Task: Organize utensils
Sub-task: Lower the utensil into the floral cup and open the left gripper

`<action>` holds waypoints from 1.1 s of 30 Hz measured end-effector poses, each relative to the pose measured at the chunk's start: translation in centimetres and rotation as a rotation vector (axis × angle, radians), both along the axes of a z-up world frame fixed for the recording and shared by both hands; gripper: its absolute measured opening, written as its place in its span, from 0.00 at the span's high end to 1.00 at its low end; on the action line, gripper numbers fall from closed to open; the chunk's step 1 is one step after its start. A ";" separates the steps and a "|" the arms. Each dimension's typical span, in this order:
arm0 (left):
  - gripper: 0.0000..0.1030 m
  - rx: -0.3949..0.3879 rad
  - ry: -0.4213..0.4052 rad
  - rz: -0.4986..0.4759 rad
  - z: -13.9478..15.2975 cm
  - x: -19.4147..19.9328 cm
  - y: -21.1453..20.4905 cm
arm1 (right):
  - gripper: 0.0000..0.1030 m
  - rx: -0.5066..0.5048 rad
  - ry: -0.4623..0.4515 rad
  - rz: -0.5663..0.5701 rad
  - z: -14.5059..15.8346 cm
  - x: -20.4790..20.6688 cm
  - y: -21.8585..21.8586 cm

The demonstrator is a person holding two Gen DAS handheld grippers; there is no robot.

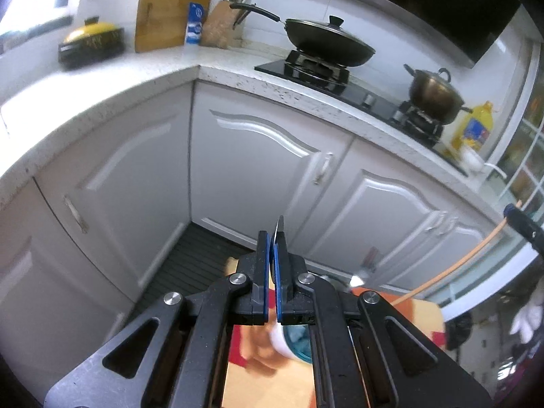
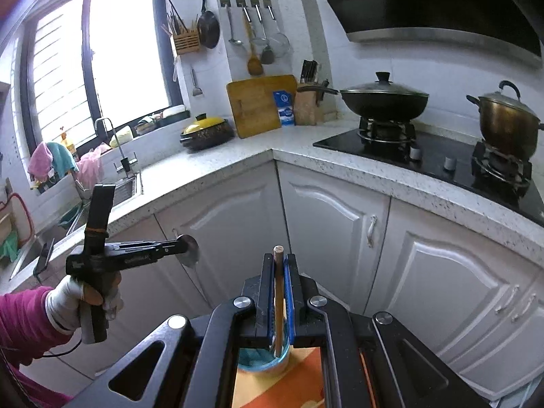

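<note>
The cup (image 2: 263,357), blue-lined, stands low on the orange surface (image 2: 272,391) beneath both tools. The right gripper (image 2: 279,285) is clamped on a wooden chopstick (image 2: 278,292), its lower end at the cup mouth. The left gripper (image 1: 272,258) pinches a thin metal utensil (image 1: 281,226), probably a spoon. Each piece should be lowered upright and released only once inside the rim.

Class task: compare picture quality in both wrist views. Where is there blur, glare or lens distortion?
Left wrist view: countertop edge bows from fisheye, cup below the fingers smeared by blur. Right wrist view: window blown out white, wok sharp.
</note>
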State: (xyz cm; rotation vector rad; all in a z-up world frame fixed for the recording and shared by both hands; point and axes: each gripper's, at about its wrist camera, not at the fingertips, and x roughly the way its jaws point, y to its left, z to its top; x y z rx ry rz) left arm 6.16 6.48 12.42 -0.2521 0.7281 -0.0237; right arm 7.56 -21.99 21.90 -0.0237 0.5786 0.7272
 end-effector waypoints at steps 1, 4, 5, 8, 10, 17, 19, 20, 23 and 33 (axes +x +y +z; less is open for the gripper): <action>0.99 0.014 0.001 0.001 -0.4 0.2 -0.2 | 0.95 0.007 0.009 -0.003 -0.6 0.5 0.4; 0.99 0.061 0.013 -0.010 -1.7 0.7 -1.2 | 0.95 0.013 0.041 -0.003 -2.4 1.5 1.4; 0.99 0.086 0.016 -0.012 -2.1 0.8 -1.7 | 0.95 0.012 0.060 -0.002 -3.2 1.8 1.7; 0.99 0.139 0.031 -0.022 -3.6 1.3 -2.8 | 0.95 -0.002 0.103 -0.006 -5.4 2.7 2.3; 0.99 0.140 0.048 -0.029 -4.4 1.6 -3.2 | 0.95 -0.010 0.140 -0.009 -7.1 3.4 2.6; 0.99 0.124 0.110 -0.044 -7.1 2.3 -4.7 | 0.95 -0.016 0.248 -0.033 -11.4 5.3 3.1; 0.99 0.096 0.123 -0.048 -7.5 2.4 -4.8 | 0.95 -0.005 0.271 -0.042 -12.1 5.6 2.8; 0.99 0.082 0.132 -0.048 -7.6 2.4 -4.7 | 0.95 0.004 0.281 -0.044 -12.3 5.7 2.5; 0.94 0.041 0.154 -0.045 -7.7 2.3 -4.6 | 0.72 0.010 0.282 -0.056 -12.5 5.4 1.8; 0.58 -0.039 0.175 -0.027 -7.1 0.9 -4.6 | 0.66 0.036 0.300 -0.051 -12.5 3.7 0.4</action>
